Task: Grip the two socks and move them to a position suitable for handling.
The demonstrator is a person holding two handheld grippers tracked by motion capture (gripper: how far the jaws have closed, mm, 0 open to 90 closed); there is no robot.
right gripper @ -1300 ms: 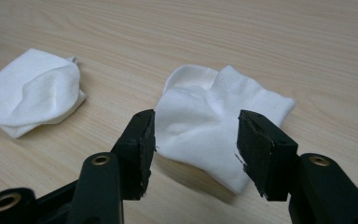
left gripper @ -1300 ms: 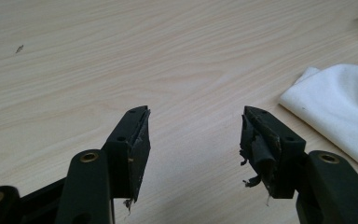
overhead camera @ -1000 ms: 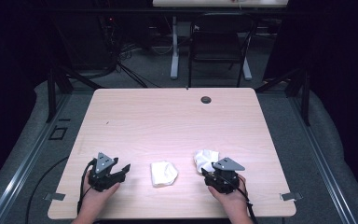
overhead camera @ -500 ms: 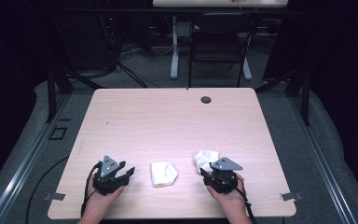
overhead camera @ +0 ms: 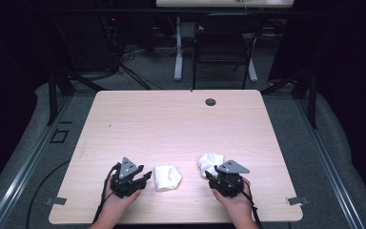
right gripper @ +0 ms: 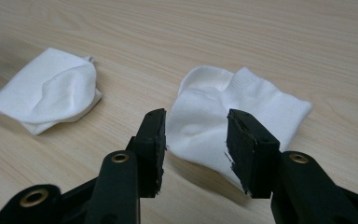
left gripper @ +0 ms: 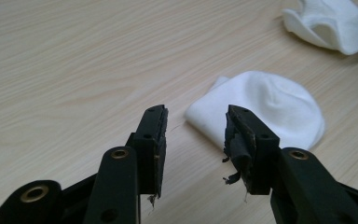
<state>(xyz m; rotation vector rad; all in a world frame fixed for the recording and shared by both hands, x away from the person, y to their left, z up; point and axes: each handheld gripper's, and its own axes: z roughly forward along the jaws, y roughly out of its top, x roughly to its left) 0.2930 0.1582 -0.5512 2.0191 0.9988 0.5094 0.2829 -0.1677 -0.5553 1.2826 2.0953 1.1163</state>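
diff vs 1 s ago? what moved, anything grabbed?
The left gripper slid across the table toward the left sock, and its jaws have just been closing; they stand apart with nothing between them, the sock's corner just ahead. Nothing grabbed or released. The right gripper stayed put, jaws apart at the edge of the right sock. Both socks lie where they were on the table.

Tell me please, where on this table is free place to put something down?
The table is bare from its far edge and round hole down to the two socks. Crowded: the near edge, with left sock and right sock.
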